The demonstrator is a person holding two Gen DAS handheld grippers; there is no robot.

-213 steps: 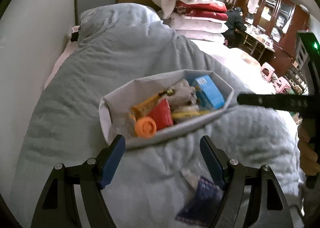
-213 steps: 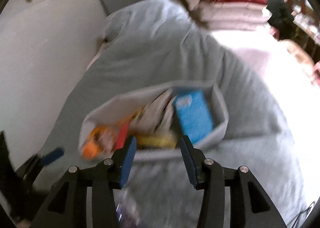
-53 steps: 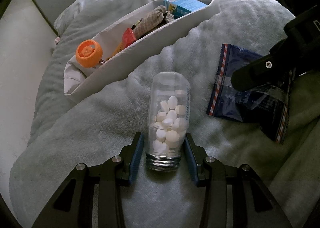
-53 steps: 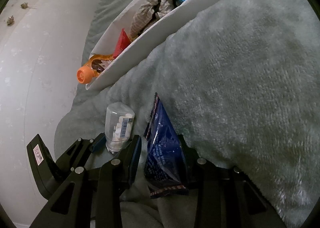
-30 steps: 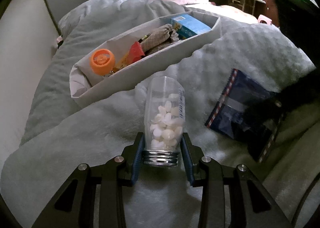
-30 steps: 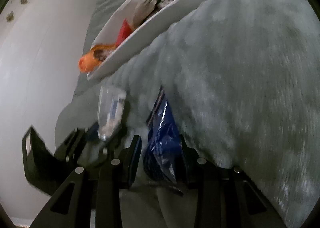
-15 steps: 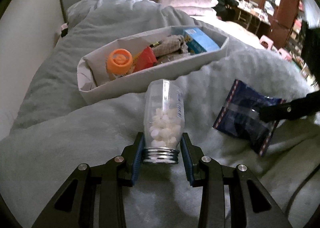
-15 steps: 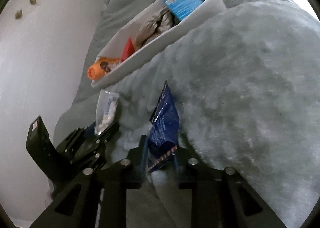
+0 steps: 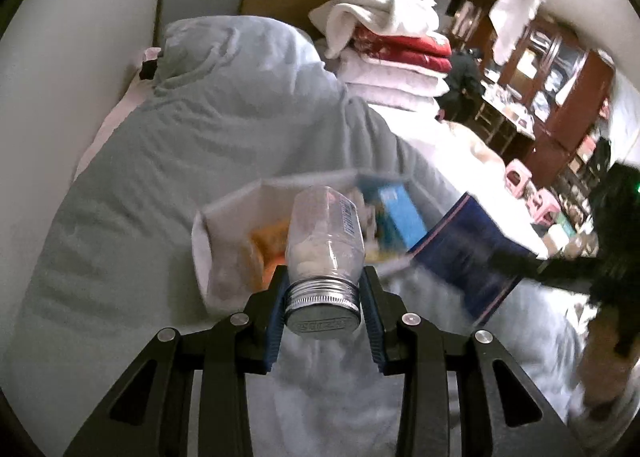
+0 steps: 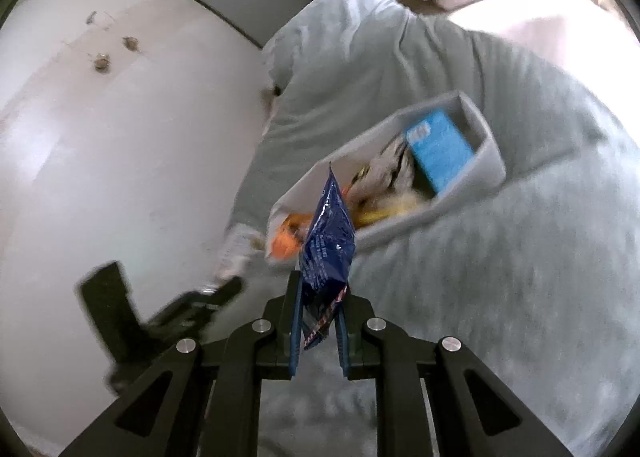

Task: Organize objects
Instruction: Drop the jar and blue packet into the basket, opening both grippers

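Between the left gripper's (image 9: 325, 299) closed jaws sits the pill bottle (image 9: 325, 241), cap toward the camera; the right gripper (image 10: 319, 323) pinches the blue packet (image 10: 328, 241). Beyond both lies the grey bin (image 10: 490, 149) (already crowded): lower each squarely over a gap before releasing.

Dim, cool indoor light; fisheye curvature and dark vignetting at the corners. Motion blur smears the grey bin (image 9: 224, 217) and left gripper (image 10: 224, 289); near fingers stay sharp.

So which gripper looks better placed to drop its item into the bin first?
Probably left: the left gripper holds the pill jar right at the grey bin; the right gripper's blue packet seems farther back.
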